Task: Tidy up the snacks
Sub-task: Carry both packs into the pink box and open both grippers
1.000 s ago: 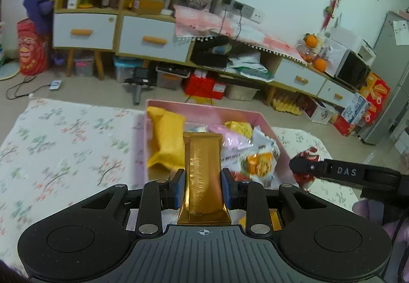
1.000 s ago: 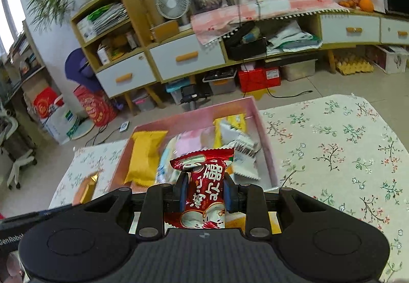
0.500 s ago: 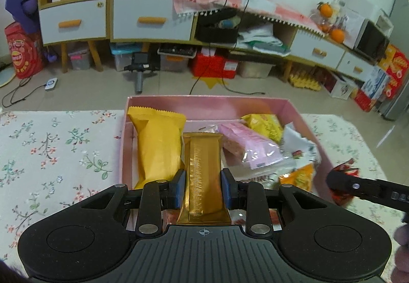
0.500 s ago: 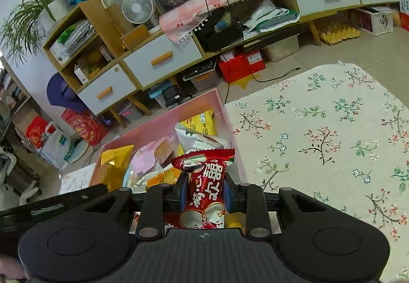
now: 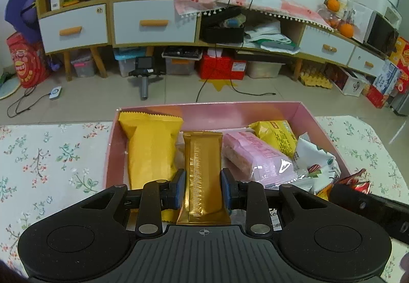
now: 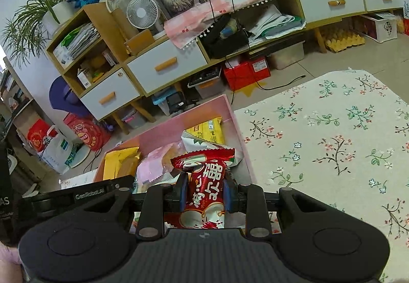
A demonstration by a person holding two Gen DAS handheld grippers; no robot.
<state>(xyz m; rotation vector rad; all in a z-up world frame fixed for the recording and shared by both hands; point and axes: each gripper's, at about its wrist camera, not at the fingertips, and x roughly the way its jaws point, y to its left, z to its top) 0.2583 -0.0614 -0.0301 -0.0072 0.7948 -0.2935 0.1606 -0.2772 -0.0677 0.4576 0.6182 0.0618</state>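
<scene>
**Two snacks held over the pink box**

The pink box [image 5: 319, 121] sits on the tabletop [image 5: 51, 155], which wears a floral cloth. Inside it, from left to right in the left wrist view, lie a yellow packet [image 5: 150, 144], a pink packet [image 5: 253, 155], a yellow printed packet [image 5: 278, 134] behind that one, and a white wrapper [image 5: 319, 162] against the right wall.

The left gripper [image 5: 202, 188] has its jaws clamped on a gold bar [image 5: 202, 170], which stands upright between the yellow packet and the pink packet, over the box. At the right edge of that view the other tool's dark finger and a scrap of red wrapper show just outside the box wall.

The right gripper [image 6: 205, 193] has its jaws clamped on a red candy packet [image 6: 204, 180], held above the right end of the box.

Compared with a second ago, the box fills more of the left view and sits squarer in it; the right view has rolled, so the cabinet now slants.
</scene>
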